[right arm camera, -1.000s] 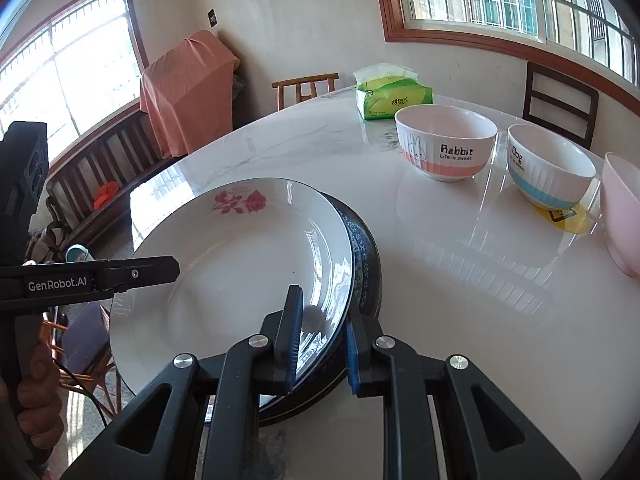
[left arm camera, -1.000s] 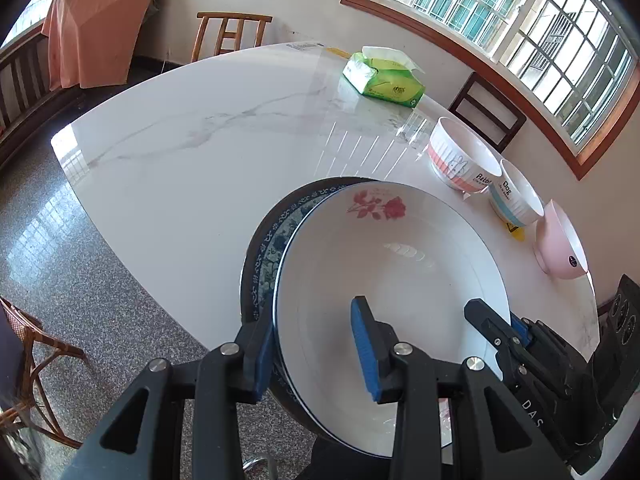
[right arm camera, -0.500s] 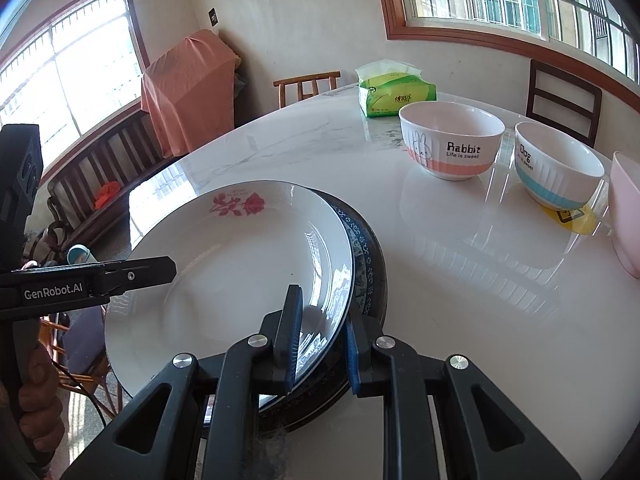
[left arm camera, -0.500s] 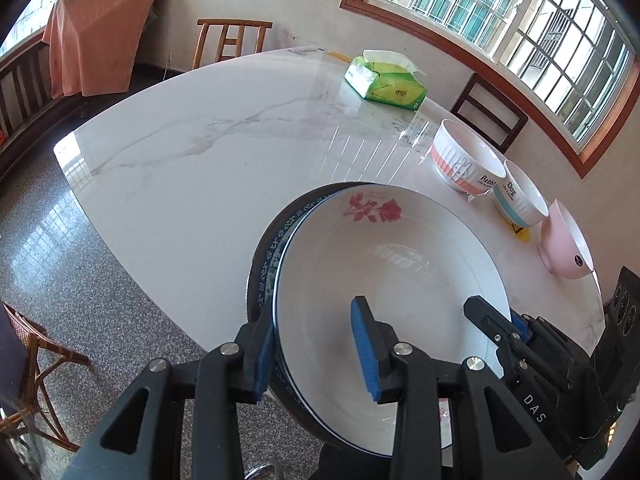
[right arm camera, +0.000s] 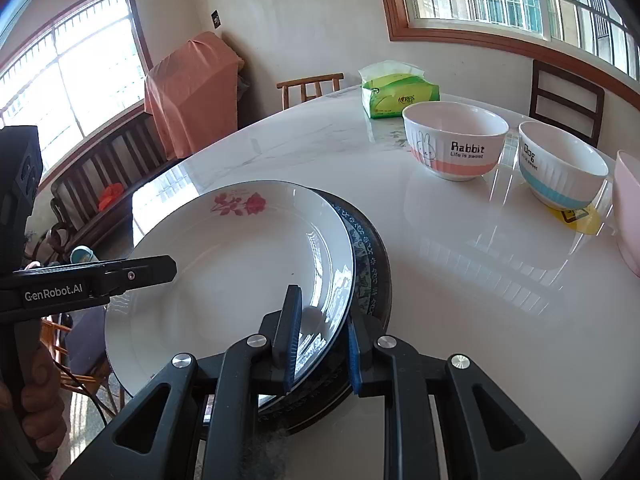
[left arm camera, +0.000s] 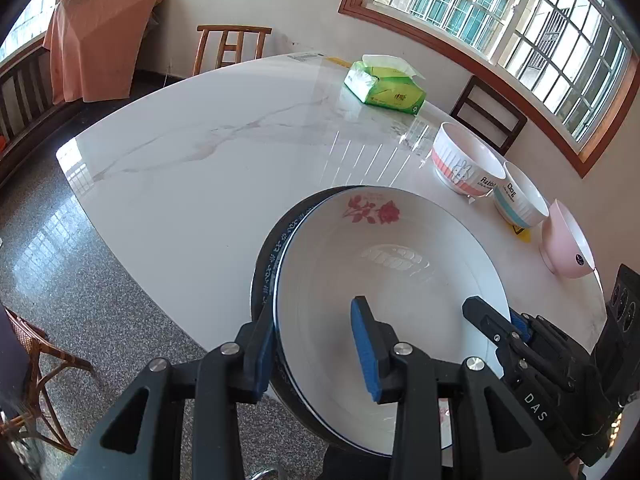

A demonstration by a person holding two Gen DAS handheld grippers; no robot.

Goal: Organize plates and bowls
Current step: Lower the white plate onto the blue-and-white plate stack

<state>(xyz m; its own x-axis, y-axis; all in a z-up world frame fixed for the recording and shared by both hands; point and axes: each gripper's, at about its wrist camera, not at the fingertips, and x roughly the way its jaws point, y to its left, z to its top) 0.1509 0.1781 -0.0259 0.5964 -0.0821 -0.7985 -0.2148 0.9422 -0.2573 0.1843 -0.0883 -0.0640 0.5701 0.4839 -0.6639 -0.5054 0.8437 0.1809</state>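
Observation:
A white plate [left arm camera: 380, 280] with a red rose lies on a dark blue-patterned plate [left arm camera: 266, 264], and the stack overhangs the table's near edge. My left gripper [left arm camera: 316, 348] is shut on the stack's rim, one pad inside the white plate and one outside the dark rim. My right gripper [right arm camera: 322, 340] is shut on the opposite rim of the white plate [right arm camera: 240, 272] and dark plate [right arm camera: 366, 248]. A Rabbit bowl [right arm camera: 456, 148], a Dog bowl [right arm camera: 560, 168] and a pink bowl [right arm camera: 628, 208] stand in a row at the right.
The white marble table [left arm camera: 200, 160] carries a green tissue pack [left arm camera: 384, 84] at the back. A yellow sticker [right arm camera: 576, 216] lies under the Dog bowl. Wooden chairs [left arm camera: 232, 44] stand around the table, and a rattan chair [left arm camera: 28, 344] is on the floor at left.

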